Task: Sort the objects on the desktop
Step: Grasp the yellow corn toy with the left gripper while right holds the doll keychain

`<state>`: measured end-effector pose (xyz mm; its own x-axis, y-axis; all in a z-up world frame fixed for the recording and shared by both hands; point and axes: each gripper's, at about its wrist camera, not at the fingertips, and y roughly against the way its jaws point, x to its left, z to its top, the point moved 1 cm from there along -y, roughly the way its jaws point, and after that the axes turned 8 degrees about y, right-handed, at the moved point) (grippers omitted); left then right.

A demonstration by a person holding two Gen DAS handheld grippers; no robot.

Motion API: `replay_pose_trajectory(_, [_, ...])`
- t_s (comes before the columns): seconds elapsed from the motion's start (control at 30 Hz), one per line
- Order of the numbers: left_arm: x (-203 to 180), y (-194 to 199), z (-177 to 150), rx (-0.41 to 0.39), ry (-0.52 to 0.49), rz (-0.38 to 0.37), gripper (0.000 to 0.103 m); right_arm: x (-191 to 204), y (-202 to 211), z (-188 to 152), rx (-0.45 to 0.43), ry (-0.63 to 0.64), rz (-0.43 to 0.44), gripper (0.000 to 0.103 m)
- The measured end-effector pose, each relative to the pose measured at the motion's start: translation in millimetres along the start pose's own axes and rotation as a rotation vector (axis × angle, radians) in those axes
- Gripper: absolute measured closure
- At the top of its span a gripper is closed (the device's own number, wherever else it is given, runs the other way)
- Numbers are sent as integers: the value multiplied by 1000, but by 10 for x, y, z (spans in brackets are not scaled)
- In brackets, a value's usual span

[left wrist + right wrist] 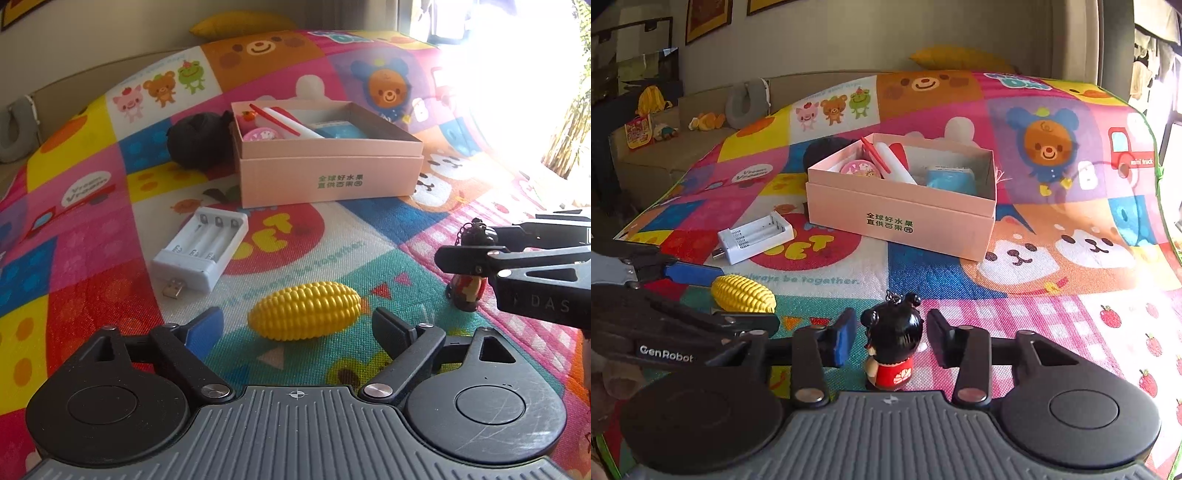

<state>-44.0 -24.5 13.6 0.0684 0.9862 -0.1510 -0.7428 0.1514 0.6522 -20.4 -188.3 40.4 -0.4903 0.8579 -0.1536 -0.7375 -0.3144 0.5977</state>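
Observation:
A yellow toy corn cob (306, 310) lies on the colourful mat just ahead of my open left gripper (295, 330), between its fingers but untouched; it also shows in the right wrist view (744, 294). A small doll figurine with black hair and a red dress (892, 343) stands upright between the open fingers of my right gripper (892, 338), not clamped; it also shows in the left wrist view (469, 291). A pink cardboard box (325, 177) further back holds a pink round tin, a white-and-red tube and a blue item.
A white battery charger with a USB plug (201, 251) lies left of the box. A black cloth bundle (199, 140) sits behind the box's left side. A yellow cushion (960, 57) and sofa lie beyond the mat. Bright window glare at right.

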Motion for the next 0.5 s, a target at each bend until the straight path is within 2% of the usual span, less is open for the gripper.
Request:
replay_pose_trajectory(0.2, [-42, -3, -9, 0, 17, -18, 12, 19, 94, -66, -8, -4, -7, 73])
replay_pose_trajectory(0.37, [-108, -79, 38, -13, 9, 2, 23, 2, 135, -121, 4, -13, -28, 73])
replay_pose_trajectory(0.4, [-111, -91, 48, -17, 4, 14, 30, -3, 136, -117, 6, -18, -29, 73])
replay_pose_trajectory(0.5, [-105, -82, 61, -19, -3, 18, 31, 9, 134, -99, 17, -27, -30, 73])
